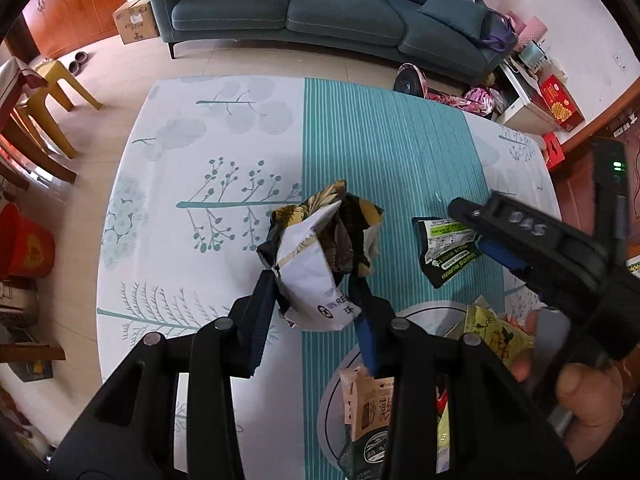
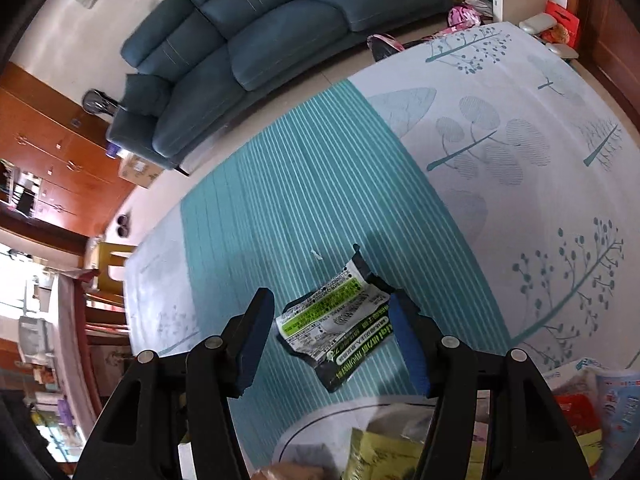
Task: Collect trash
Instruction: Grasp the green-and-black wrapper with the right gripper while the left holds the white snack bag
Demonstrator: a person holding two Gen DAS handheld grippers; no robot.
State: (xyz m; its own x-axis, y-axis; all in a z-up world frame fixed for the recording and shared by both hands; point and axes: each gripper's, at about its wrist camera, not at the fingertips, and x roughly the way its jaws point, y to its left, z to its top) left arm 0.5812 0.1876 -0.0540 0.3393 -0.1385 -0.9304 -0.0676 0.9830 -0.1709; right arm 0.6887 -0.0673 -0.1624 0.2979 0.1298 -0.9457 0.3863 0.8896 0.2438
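Observation:
My left gripper (image 1: 316, 284) is shut on a crumpled white and floral paper bag (image 1: 316, 252) and holds it above the table. A black and green snack wrapper (image 1: 448, 250) lies flat on the teal stripe of the tablecloth. In the right wrist view the wrapper (image 2: 340, 332) lies between my right gripper's (image 2: 332, 312) open fingers, not touched. The right gripper (image 1: 472, 220) also shows at the right of the left wrist view. A round white bin (image 1: 332, 392) near the front edge holds several wrappers.
The table carries a white and teal cloth (image 1: 224, 152). A blue sofa (image 1: 320, 8) stands beyond it. Yellow stools (image 1: 60, 84) and a red bucket (image 1: 24, 248) are on the left. Boxes and bags (image 1: 556, 100) crowd the far right. More packets (image 2: 592, 404) lie at the right.

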